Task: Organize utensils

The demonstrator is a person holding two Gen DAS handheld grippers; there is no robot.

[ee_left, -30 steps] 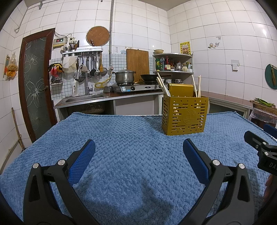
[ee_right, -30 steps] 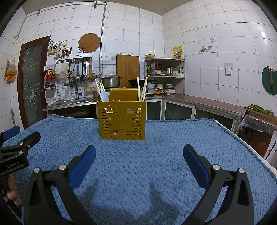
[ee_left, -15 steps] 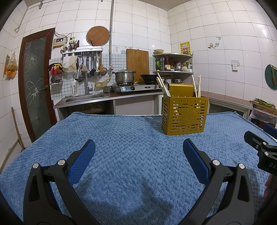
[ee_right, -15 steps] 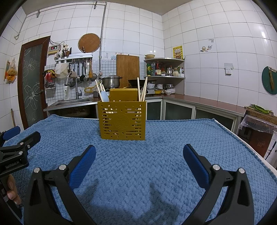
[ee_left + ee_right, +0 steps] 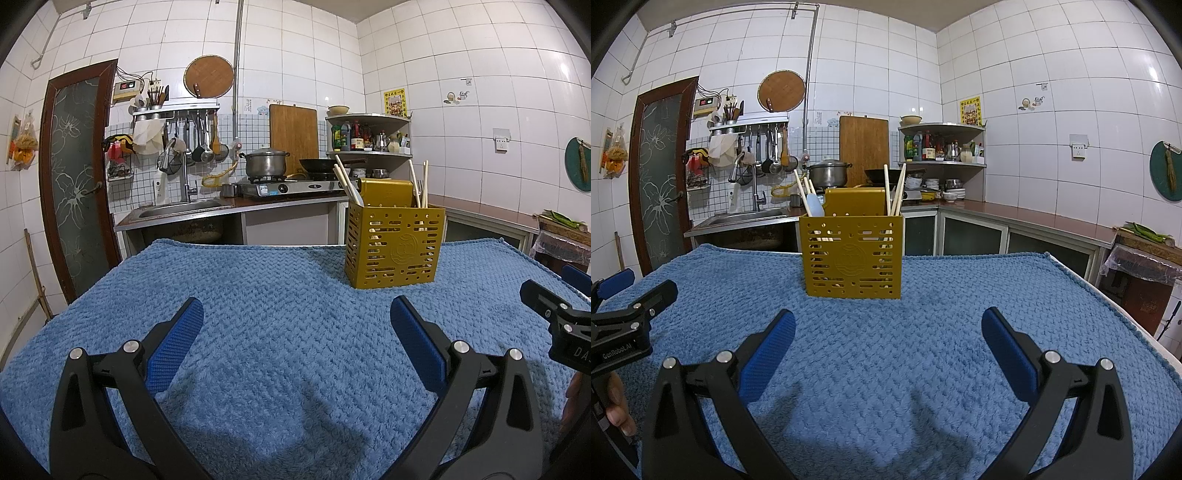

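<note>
Yellow utensil caddy (image 5: 852,256) stands upright at far centre of blue towel (image 5: 886,369); chopsticks (image 5: 894,190) and white spoon (image 5: 815,205) inside. Left gripper (image 5: 295,321) and right gripper (image 5: 888,321) both spread wide, empty, near edge

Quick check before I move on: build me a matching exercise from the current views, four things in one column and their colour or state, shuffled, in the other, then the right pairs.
Things:
1. utensil holder
2. towel
3. left gripper
4. chopsticks

Descriptions:
A. blue, spread over the table
B. open, holding nothing
C. yellow, with slots in its walls
D. pale, standing upright in the holder

Pairs: 1-C, 2-A, 3-B, 4-D
</note>
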